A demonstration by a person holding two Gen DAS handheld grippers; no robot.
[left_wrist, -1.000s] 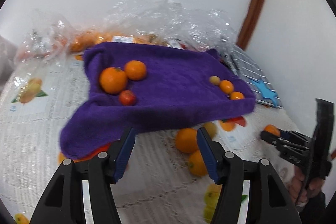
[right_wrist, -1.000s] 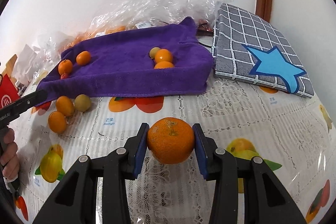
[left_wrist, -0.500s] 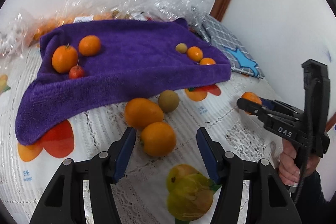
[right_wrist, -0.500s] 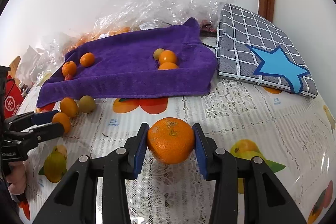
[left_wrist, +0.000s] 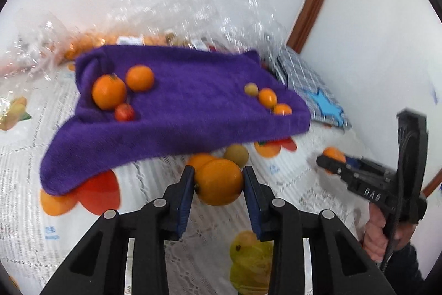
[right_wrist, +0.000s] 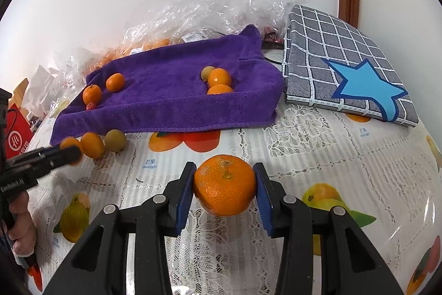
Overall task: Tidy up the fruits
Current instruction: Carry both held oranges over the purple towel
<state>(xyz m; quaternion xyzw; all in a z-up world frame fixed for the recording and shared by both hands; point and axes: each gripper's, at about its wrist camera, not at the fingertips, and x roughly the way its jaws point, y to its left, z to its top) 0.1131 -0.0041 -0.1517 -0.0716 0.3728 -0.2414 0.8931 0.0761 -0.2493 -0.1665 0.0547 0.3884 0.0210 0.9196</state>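
The left tongs (left_wrist: pixel 218 184) are clamped on an orange (left_wrist: pixel 219 181), held just in front of the purple towel (left_wrist: pixel 193 107). The right tongs (right_wrist: pixel 224 185) are clamped on a mandarin (right_wrist: pixel 224 184), held over the patterned surface (right_wrist: pixel 317 145), well short of the towel's front edge.

The likeliest trouble is a slip. Both fruits are round and smooth, held only at their sides by flat blue pads (right_wrist: pixel 184 192); a fast swing or a slack squeeze could let one roll out. A hard squeeze would probably bruise or split the peel. The left view is blurred, so the exact height of the orange above the surface cannot be told. Behind it, a second orange (right_wrist: pixel 92 145) and a greenish fruit (right_wrist: pixel 115 140) lie loose at the towel's edge; a low sweep could knock them rolling. The towel slopes toward its front, so fruit set near the lip may well roll off.

The towel serves as the container. On its left end lie two oranges (left_wrist: pixel 109 91) and a small red fruit (left_wrist: pixel 125 112), close together. On its right end sit a pale fruit (left_wrist: pixel 251 89) and two small oranges (left_wrist: pixel 267 97), in a tight group. Clear bags (right_wrist: pixel 215 7) behind hold more orange fruit, too blurred to count.
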